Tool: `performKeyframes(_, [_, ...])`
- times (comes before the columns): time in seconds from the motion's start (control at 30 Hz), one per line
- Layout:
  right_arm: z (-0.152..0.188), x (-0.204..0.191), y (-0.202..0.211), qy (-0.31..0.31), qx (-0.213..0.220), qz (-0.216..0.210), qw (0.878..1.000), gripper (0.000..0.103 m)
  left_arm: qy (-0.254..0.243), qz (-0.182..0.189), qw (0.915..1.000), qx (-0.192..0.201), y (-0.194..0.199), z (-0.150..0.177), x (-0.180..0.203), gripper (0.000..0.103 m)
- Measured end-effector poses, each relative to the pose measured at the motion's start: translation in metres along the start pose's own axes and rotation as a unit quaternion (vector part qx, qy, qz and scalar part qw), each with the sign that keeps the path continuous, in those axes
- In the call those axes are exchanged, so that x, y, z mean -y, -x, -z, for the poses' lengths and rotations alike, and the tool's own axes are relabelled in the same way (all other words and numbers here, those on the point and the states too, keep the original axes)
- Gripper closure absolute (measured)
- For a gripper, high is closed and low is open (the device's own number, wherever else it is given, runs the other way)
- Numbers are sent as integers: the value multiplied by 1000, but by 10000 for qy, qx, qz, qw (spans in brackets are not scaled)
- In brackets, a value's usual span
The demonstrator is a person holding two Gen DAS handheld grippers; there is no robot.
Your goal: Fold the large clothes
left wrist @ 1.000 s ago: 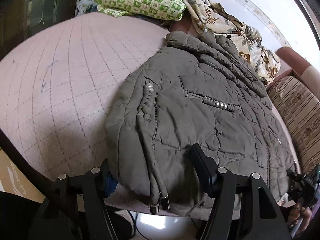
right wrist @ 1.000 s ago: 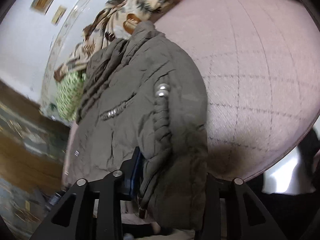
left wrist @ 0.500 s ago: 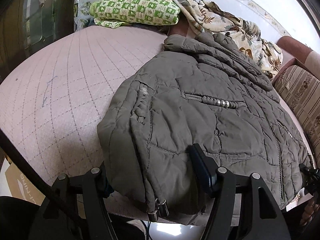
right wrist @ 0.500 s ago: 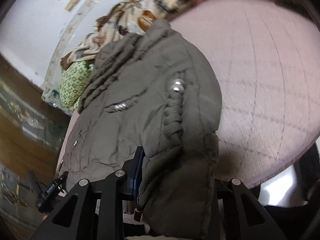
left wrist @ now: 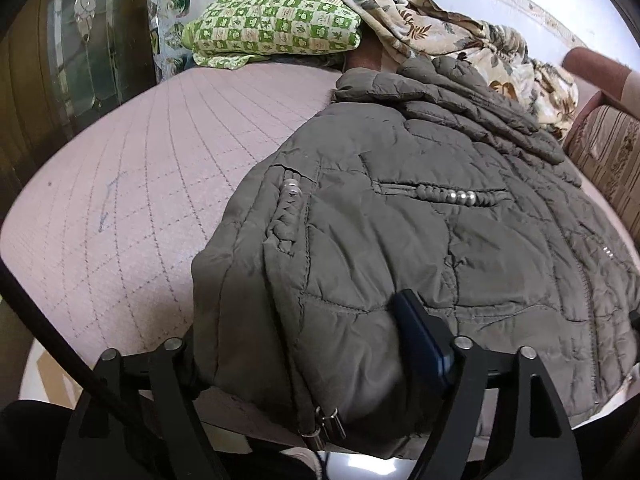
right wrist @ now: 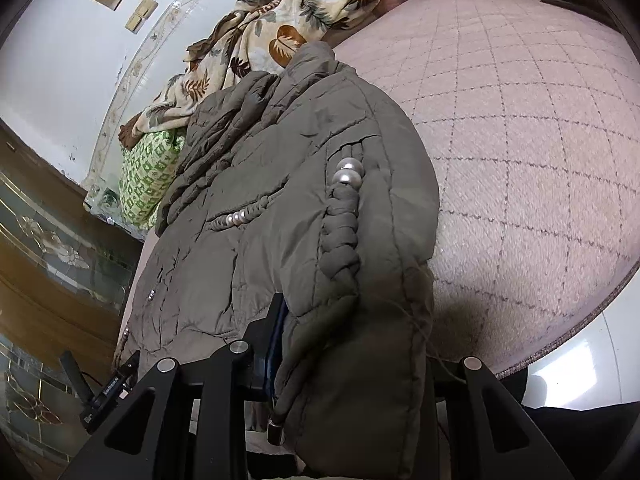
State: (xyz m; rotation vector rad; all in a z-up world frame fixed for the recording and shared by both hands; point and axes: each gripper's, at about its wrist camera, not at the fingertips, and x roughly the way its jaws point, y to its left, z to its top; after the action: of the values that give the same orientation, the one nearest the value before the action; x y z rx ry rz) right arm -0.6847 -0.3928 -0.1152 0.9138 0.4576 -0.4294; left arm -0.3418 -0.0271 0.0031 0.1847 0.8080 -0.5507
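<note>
Gripping the jacket (right wrist: 304,216) hem at the bed (right wrist: 520,140) edge, my right gripper (right wrist: 352,344) stayed clenched; my left gripper (left wrist: 304,344) was opening around it.

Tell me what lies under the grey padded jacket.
The jacket lies on a pink quilted bedspread, bare beside it. Its collar end reaches a leaf-print blanket. What the bedspread looks like directly beneath the jacket is covered, as are any layers folded under.

So the count is one grey jacket (left wrist: 420,232) with two braided pearl trims, one pink mat (left wrist: 152,184) under it, one green checked pillow (left wrist: 276,28), one leaf-print blanket (left wrist: 452,36), one striped cushion (left wrist: 612,148), and two grippers, left (left wrist: 316,364) and right (right wrist: 352,364).
</note>
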Motion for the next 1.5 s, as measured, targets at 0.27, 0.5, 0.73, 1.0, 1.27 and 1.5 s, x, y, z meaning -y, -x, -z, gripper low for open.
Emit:
performKeyframes(0.27, [-3, -5, -3, 27, -103, 101, 9999, 65, -44, -35, 10000, -15, -2, 0, 1, 23])
performKeyframes(0.5, [-4, -9, -5, 91, -124, 225, 9996, 64, -504, -97, 9984, 217, 4, 1, 17, 53])
performKeyframes(0.73, [-1, -33, -4, 825, 95, 669, 9943, 78, -831, -265, 9952, 434, 11, 0, 29, 78])
performKeyframes(1.0, [-1, -36, -6, 992, 112, 811, 9917, 80, -1133, -528, 9911, 456, 8, 2, 39, 77])
performKeyframes(1.27, [0, -37, -6, 1015, 119, 844, 9912, 80, -1227, -648, 9894, 436, 7, 5, 42, 71])
performKeyframes(1.5, [0, -37, -6, 995, 150, 820, 9915, 80, -1209, -691, 9893, 428, 6, 4, 40, 71])
